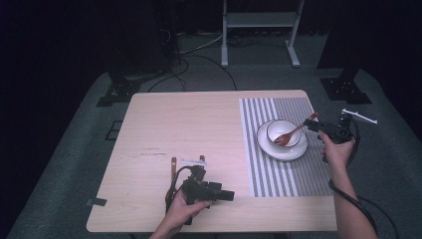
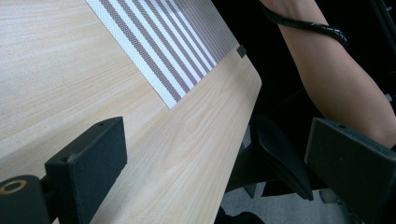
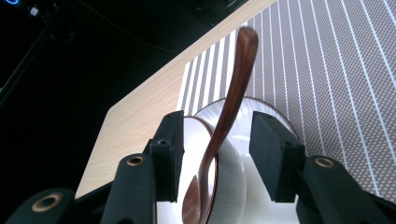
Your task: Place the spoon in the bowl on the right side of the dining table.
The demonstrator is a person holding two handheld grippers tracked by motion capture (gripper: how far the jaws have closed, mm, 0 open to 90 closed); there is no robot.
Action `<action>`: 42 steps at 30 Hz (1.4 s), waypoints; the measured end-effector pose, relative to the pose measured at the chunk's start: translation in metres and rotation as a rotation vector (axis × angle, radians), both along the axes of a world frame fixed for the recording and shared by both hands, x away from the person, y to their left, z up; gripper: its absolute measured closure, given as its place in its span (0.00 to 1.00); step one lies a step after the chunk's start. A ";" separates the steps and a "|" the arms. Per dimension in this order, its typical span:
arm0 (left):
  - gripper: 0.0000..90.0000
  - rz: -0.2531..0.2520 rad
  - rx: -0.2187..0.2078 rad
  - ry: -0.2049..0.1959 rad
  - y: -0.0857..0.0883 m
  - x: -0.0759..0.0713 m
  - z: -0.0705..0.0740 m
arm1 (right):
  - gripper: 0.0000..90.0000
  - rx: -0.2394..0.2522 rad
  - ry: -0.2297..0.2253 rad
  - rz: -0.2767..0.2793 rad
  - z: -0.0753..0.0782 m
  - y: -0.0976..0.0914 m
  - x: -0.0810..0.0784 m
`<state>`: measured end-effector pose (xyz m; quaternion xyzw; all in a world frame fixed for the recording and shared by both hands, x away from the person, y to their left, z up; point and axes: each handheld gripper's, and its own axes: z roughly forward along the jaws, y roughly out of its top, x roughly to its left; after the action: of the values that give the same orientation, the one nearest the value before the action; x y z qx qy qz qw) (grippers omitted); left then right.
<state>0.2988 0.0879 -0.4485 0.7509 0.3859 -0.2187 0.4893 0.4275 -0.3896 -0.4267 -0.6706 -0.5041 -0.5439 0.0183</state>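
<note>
I'm looking at a dark recording lab: black drapes, stand feet, floor cables, lone wooden table.

A mat covers the bench's right part; on it a plate carries a bowl, a spoon resting inside.

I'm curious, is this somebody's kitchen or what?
Probably a recording studio or lab, not a kitchen: black curtains surround one wooden table, cables trail over grey carpet, and equipment stands wait behind.
</note>
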 end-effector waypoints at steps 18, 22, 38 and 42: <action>0.05 0.009 -0.006 -0.006 0.002 0.000 0.002 | 0.57 -0.004 -0.021 0.068 -0.002 0.013 -0.018; 0.05 0.011 -0.007 -0.008 0.002 -0.001 0.002 | 0.56 -0.005 -0.026 0.080 -0.002 0.016 -0.022; 0.05 0.005 -0.002 -0.006 0.001 0.000 0.002 | 0.53 -0.011 -0.040 0.134 -0.001 0.026 -0.039; 0.05 0.005 -0.001 -0.008 0.002 0.000 0.002 | 0.53 -0.009 -0.040 0.145 -0.001 0.029 -0.042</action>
<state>0.2985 0.0896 -0.4469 0.7504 0.3858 -0.2149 0.4918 0.3854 -0.3609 -0.4281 -0.6214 -0.5540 -0.5523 0.0444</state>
